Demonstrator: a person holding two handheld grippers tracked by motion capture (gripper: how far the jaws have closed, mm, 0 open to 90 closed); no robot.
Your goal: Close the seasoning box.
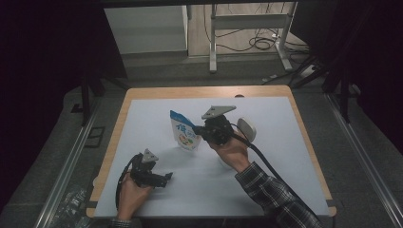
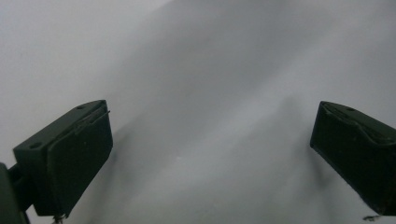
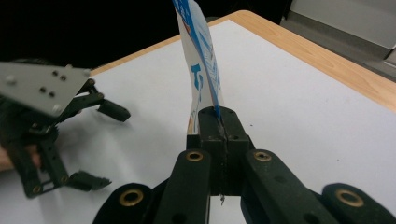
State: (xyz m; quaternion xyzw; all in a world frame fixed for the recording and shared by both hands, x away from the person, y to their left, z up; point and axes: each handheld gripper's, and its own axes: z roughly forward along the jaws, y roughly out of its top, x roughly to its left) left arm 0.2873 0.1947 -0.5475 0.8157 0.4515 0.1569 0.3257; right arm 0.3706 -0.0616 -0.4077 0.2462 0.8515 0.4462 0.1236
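Pouch [image 1: 184,132], the blue-and-white snack-bag kind, stands upright near the middle of the worktop [image 1: 142,123], and the right claw [image 1: 203,131] is clenched on its edge; the right gripper view has the jaws pinched tight on the thin side seam. So I'd say the grab is done, and what's left is lifting it or carrying it somewhere. The left claw [image 1: 165,178] sits low over the near left of the white sheet, jaws spread wide with nothing between them, well apart from the bag. Count: one pouch, two claws, plus one white rounded thing [image 1: 247,129] just behind the right hand, can't tell what it is.
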